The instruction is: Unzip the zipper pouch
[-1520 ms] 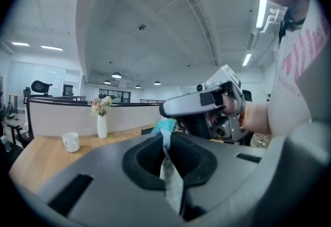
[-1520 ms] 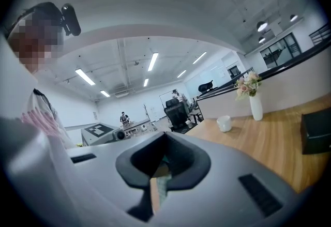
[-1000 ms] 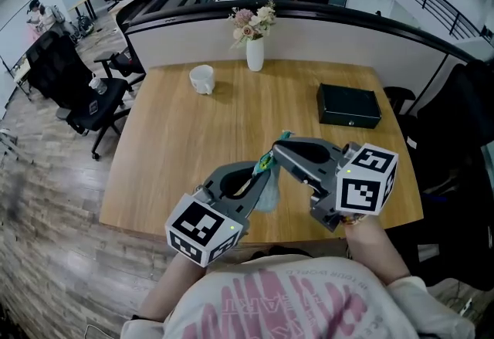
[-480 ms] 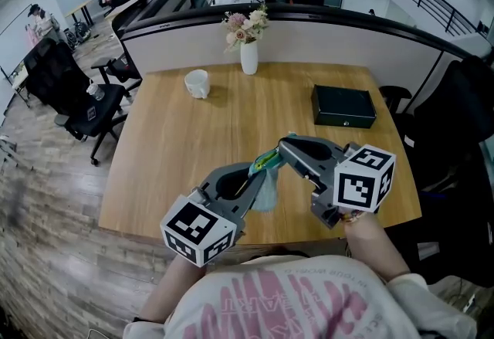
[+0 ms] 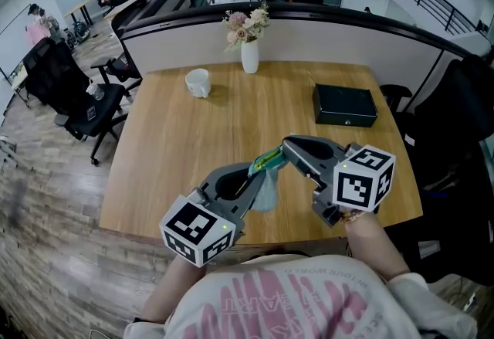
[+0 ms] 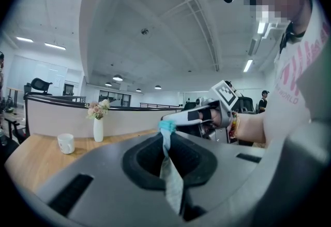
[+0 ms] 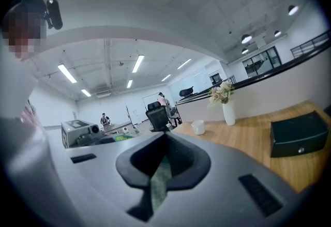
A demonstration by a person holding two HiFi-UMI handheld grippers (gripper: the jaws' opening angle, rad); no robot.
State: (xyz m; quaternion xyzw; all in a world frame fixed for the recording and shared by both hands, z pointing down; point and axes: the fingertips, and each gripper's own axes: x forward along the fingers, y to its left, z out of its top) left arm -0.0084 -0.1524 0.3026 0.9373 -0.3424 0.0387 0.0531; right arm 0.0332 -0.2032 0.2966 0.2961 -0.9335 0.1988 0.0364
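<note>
**Clamping on from both sides**

Down below and ahead of both grippers spreads the wooden table [image 5: 193, 144]. The left gripper [image 5: 258, 168] comes in from the near left with its jaws pressed together on the zipper pouch [image 5: 266, 189]. The right gripper [image 5: 285, 146] meets it almost tip to tip from the right, its jaws pinched tight on the same pouch.

On the table well beyond the right gripper lies the black box [image 5: 345, 106].

The pouch hangs between the two tips. Its pale body droops under the left gripper's jaws and its teal-green top edge stretches across to the right gripper's.

The left gripper view shows the fabric running up through the closed jaws to a teal end at the tip. In the right gripper view, a greenish sliver of it is caught in the jaws.

Far ahead of both tips stands the vase of flowers [image 5: 253, 52]. The white cup [image 5: 199, 83] sits ahead and to the left of the left gripper.
</note>
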